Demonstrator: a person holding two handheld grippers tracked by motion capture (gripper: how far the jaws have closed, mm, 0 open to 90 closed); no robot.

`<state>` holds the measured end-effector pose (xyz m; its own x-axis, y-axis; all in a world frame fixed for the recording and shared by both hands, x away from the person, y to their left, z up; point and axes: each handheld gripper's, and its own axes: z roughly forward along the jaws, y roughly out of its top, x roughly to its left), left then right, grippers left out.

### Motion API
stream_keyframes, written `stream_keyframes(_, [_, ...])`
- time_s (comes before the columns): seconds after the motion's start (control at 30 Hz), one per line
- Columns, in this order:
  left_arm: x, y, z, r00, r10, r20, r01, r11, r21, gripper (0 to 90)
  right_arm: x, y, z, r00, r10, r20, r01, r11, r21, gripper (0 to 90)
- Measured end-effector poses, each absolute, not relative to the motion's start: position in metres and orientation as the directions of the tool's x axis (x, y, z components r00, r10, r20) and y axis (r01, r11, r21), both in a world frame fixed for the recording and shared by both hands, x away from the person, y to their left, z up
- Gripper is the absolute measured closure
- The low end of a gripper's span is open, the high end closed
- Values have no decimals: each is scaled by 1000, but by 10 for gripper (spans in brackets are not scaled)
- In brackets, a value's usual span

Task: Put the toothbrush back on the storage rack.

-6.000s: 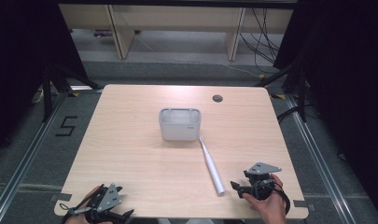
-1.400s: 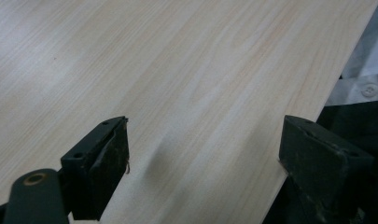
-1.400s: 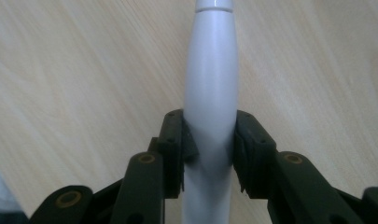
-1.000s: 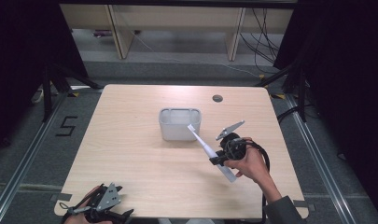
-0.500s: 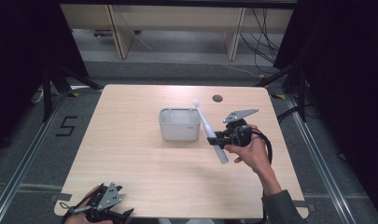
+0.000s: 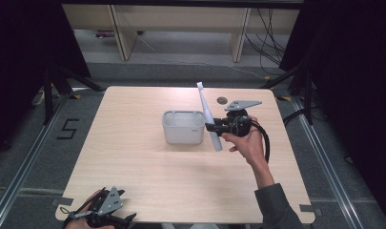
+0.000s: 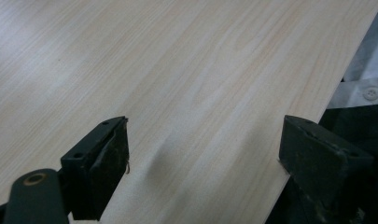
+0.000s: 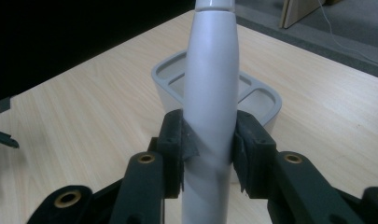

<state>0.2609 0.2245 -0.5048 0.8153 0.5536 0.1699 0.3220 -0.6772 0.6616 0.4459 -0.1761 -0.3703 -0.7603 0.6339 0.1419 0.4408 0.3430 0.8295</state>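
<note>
Right gripper (image 6: 213,127) is clamped on a long white tapered plastic handle, seemingly a toothbrush body (image 6: 208,117), its black pads (image 8: 177,140) pressing either side of the thick middle part. From the grey rounded plastic holder (image 6: 183,127), taken here as the landmark, the handle hangs in the air just beside its right wall, standing nearly upright with its narrow end up and leaning slightly away. Gripping at the thick waist probably keeps the smooth shaft from slipping, and holding it upright suits a drop into one of the holder's compartments (image 8: 252,100), which the right gripper view shows divided by inner walls. I judge the next move to be carrying the lower end over the rim and lowering it in; a tilt could catch that rim.

Left gripper (image 6: 105,214) sits well apart from the holder, at the near edge of the light wooden table (image 6: 133,167), with its jaws spread wide over bare wood, likely just parked.
</note>
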Motion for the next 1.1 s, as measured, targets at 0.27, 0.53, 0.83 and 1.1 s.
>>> stream_keyframes(0.27, [261,225,-504,817,552,170,320,-678,662,158,459,-174,-368,-753,646,125,404,305,862,665])
stream_keyframes(0.53, [261,225,-505,813,557,171,321,-673,666,158,466,-168,-360,-749,651,124,387,278,879,665])
stream_keyframes(0.83, [262,226,-503,821,540,186,308,-692,652,158,476,-157,-348,-744,658,115,360,249,899,665])
stream_keyframes(1.1, [260,224,-504,819,549,169,317,-677,664,158,489,-147,-345,-732,671,121,351,218,911,665])
